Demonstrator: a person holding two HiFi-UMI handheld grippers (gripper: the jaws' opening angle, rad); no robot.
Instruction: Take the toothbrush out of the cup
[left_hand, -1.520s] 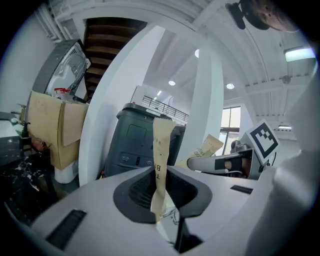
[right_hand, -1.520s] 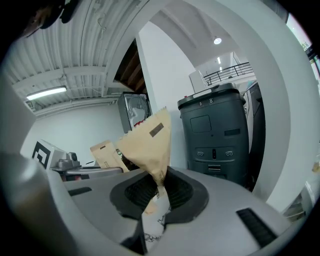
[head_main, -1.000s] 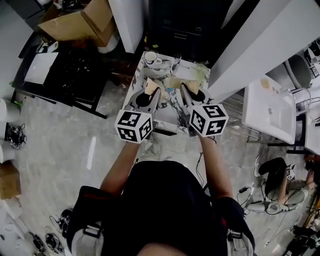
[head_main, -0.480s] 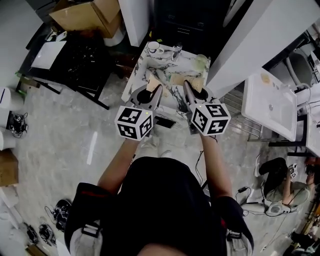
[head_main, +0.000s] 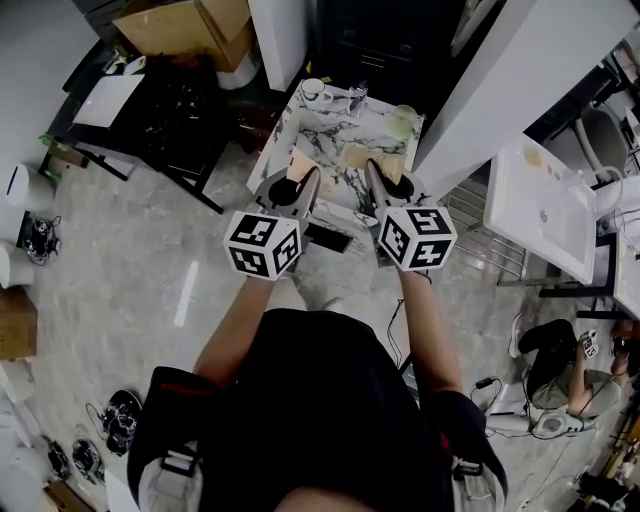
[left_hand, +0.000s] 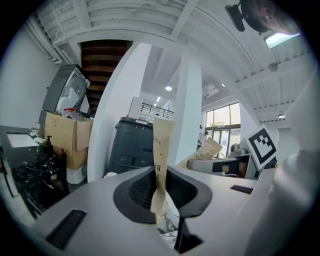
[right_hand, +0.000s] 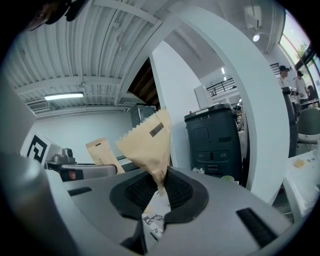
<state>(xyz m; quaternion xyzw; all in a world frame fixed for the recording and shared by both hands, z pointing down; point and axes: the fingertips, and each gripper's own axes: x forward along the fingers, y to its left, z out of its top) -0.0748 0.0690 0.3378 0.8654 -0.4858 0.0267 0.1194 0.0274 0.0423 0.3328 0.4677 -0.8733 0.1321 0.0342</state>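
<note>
My left gripper is shut on a narrow tan paper packet that stands up edge-on between its pads. Beside it, my right gripper is shut on a wider tan packet with a serrated top. Both hover side by side over the near part of a marble-topped table. A white cup, a glass and a pale green cup stand at its far end. No toothbrush can be made out.
A dark cluttered table and cardboard box lie left. A dark bin stands behind the marble table, a white pillar and a white basin unit to the right. Someone sits on the floor at lower right.
Both grippers have drawn back together from the middle of the marble table toward its near edge, each still holding its packet. The table and boxes now sit higher in the head view.
</note>
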